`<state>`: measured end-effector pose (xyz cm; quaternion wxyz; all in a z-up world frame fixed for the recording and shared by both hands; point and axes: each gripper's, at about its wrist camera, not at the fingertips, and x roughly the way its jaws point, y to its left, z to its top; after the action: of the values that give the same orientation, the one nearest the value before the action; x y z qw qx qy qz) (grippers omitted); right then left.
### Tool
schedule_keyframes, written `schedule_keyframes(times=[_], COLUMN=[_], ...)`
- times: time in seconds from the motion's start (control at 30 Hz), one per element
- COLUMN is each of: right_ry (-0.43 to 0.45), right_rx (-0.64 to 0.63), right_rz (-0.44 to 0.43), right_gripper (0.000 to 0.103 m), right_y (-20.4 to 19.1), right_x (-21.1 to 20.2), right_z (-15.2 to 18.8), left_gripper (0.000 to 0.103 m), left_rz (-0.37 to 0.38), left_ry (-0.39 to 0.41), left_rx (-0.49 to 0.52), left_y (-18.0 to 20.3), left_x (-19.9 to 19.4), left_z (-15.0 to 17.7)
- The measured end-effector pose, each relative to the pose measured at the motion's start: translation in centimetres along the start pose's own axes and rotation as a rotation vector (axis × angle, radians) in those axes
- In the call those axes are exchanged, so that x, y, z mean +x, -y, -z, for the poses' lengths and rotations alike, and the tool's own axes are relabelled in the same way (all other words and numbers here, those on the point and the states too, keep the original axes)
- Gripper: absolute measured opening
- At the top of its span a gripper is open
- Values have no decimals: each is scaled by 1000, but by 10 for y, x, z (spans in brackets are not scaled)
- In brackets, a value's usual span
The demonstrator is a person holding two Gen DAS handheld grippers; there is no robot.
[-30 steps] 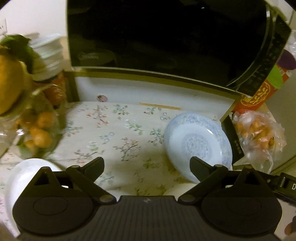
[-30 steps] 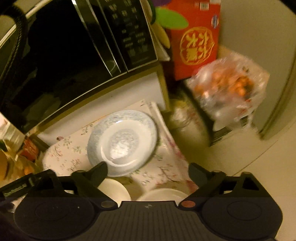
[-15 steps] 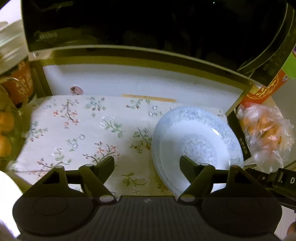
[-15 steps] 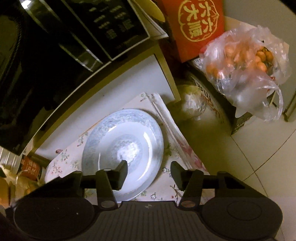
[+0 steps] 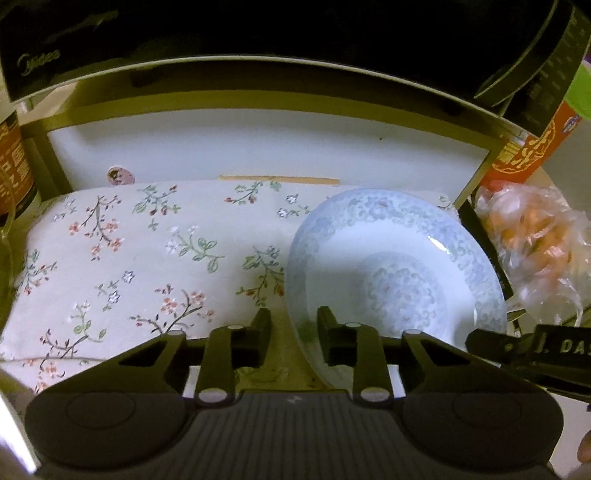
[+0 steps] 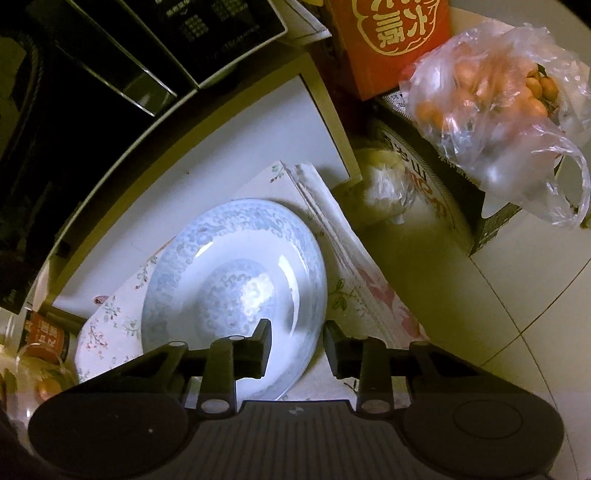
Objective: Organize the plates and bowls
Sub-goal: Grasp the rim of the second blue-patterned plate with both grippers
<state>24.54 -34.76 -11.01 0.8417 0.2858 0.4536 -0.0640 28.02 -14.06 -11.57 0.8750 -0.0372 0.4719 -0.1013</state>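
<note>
A deep white plate with a blue pattern (image 5: 395, 280) lies on the right part of a floral cloth (image 5: 129, 258) under a shelf. My left gripper (image 5: 293, 325) straddles the plate's left rim, one finger over the cloth and one over the plate's inside. Its jaws are closing, and a sliver of cloth still shows beside the rim. In the right wrist view the same plate (image 6: 236, 280) has its right rim between the fingers of my right gripper (image 6: 297, 336), whose jaws are also closing. Neither pair of pads visibly presses on the rim.
A black microwave (image 5: 295, 29) sits on the shelf just above the cloth. Right of the plate are a red box (image 6: 391, 40), a clear bag of oranges (image 6: 491, 99) on a dark carton, and crumpled plastic. A jar (image 6: 44, 336) stands at the left.
Both grippers have come down and closer to the plate, and their jaws have narrowed from wide to close around its rim. The white bowls near the bottom edge have left view.
</note>
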Motion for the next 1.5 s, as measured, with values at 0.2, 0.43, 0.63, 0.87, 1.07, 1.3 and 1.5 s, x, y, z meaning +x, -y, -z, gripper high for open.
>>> schedule_keyframes(times=[0.2, 0.43, 0.63, 0.87, 1.07, 1.3, 1.5], right_ry=[-18, 6, 42, 56, 93, 153, 188], right_rx=[-9, -33, -89, -153, -218, -258, -283], right_rz=[26, 53, 87, 115, 136, 130, 118], right_gripper=[16, 14, 15, 15, 15, 16, 16], right_y=[0, -6, -20, -32, -45, -52, -64], right_x=[13, 8, -7, -19, -40, -74, -98], right_z=[6, 10, 10, 16, 22, 29, 38], left_gripper=[17, 11, 9, 9, 9, 9, 9], left_rz=[0, 21, 17, 38, 56, 76, 66], left_ry=[10, 34, 69, 74, 103, 143, 178], left_rx=[8, 18, 9, -37, -52, -71, -80], left_y=[6, 0, -3, -11, -11, -14, -18], left_x=[5, -3, -17, -30, -52, -86, -114], left_z=[-3, -2, -5, -2, 3, 9, 12])
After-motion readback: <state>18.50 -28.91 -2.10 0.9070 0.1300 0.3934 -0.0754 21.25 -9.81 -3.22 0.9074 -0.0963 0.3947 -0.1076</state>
